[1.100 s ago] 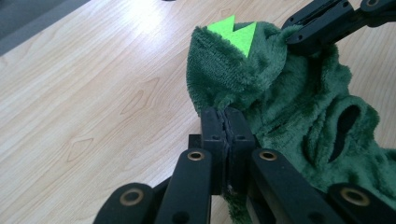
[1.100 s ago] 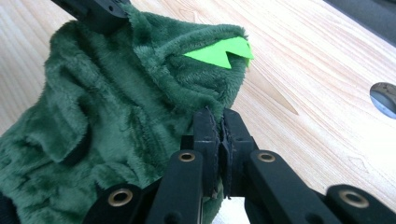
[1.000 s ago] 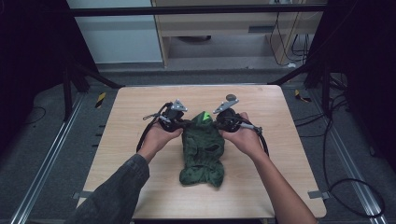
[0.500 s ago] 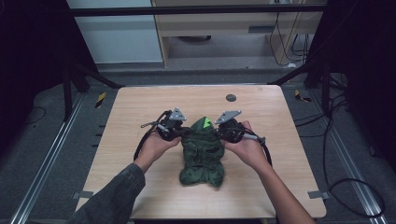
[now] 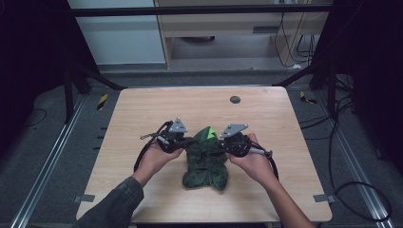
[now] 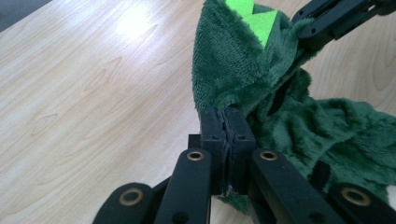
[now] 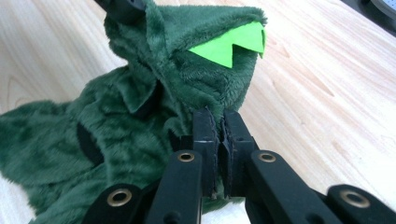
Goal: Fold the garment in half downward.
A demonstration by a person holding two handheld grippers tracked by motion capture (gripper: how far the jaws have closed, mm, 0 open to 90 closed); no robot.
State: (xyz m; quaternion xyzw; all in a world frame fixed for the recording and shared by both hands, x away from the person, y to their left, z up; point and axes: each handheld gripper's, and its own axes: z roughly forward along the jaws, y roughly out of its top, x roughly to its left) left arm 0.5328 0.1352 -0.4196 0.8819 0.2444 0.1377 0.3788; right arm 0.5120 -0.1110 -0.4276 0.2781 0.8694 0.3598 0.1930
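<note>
Honestly, my left gripper (image 6: 225,122) and right gripper (image 7: 220,125) each pinched only the edge of the green plush garment (image 5: 205,159) between them. The fleece could have slipped free if I pulled them apart.

Both hand-held grippers (image 5: 189,141) (image 5: 222,144) have dragged the green plush garment (image 5: 206,159) nearer the person.

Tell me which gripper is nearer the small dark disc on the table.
Right. The right gripper sits almost straight below the dark disc; the left gripper is farther off to the left.
</note>
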